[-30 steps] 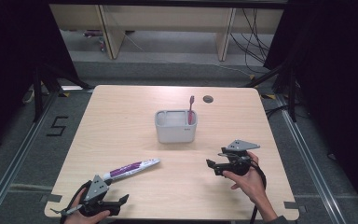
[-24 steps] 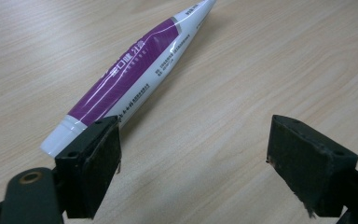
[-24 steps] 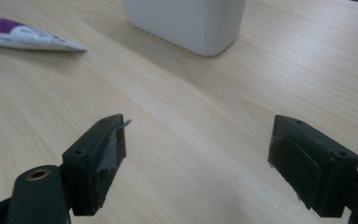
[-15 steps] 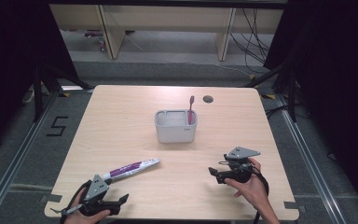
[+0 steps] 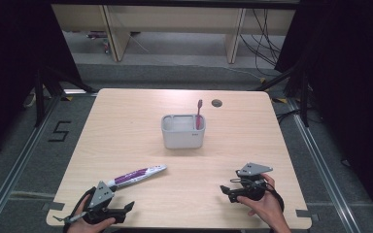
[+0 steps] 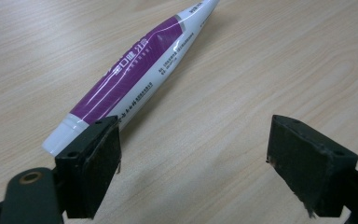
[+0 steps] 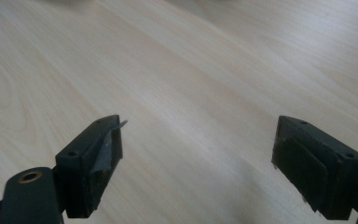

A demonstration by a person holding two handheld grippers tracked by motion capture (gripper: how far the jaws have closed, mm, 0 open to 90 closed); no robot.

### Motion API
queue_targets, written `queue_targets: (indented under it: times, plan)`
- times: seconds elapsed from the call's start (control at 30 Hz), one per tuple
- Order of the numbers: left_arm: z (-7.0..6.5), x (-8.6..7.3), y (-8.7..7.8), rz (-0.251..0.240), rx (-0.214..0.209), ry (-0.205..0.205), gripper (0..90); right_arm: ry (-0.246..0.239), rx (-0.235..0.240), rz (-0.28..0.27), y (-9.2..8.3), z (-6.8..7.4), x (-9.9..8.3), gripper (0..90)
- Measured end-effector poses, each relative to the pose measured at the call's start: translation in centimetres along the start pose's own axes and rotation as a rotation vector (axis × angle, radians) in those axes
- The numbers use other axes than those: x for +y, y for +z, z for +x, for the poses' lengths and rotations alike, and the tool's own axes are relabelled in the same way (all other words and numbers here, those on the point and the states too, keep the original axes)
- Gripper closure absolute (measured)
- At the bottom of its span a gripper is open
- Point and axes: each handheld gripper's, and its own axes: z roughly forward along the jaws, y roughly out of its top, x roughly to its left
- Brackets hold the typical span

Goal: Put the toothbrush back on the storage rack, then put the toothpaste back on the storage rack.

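Holder: a grey holder stands at the middle of the worktop, open at the top.
Contents: a pink toothbrush stands upright in the holder's right end, head up.
Tube: a purple and white toothpaste tube lies flat on the near left of the worktop, slanting up to the right.
Left gripper: near left corner, jaws wide apart and empty; in the left gripper view the tube's near end lies just beyond one jaw, outside the gap.
Right gripper: near right, well apart from the tube, jaws wide apart over bare wood, holding nothing.
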Motion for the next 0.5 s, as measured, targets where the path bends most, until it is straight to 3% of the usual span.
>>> queue_targets:
  times: [0.23, 0.4, 0.5]
  plan:
    - [-0.1, 0.0, -0.2, 0.004, -0.009, 0.004, 17.3, -0.046, 0.015, 0.014, -0.3, 0.2, -1.1, 16.9]
    - [-0.1, -0.1, -0.1, -0.007, -0.011, 0.006, 17.3, -0.008, 0.011, 0.052, -0.6, 0.7, -1.8, 17.1]
    - [-0.1, 0.1, -0.1, 0.003, -0.005, 0.005, 17.3, -0.042, 0.012, 0.037, -0.8, 0.4, -2.1, 17.4]
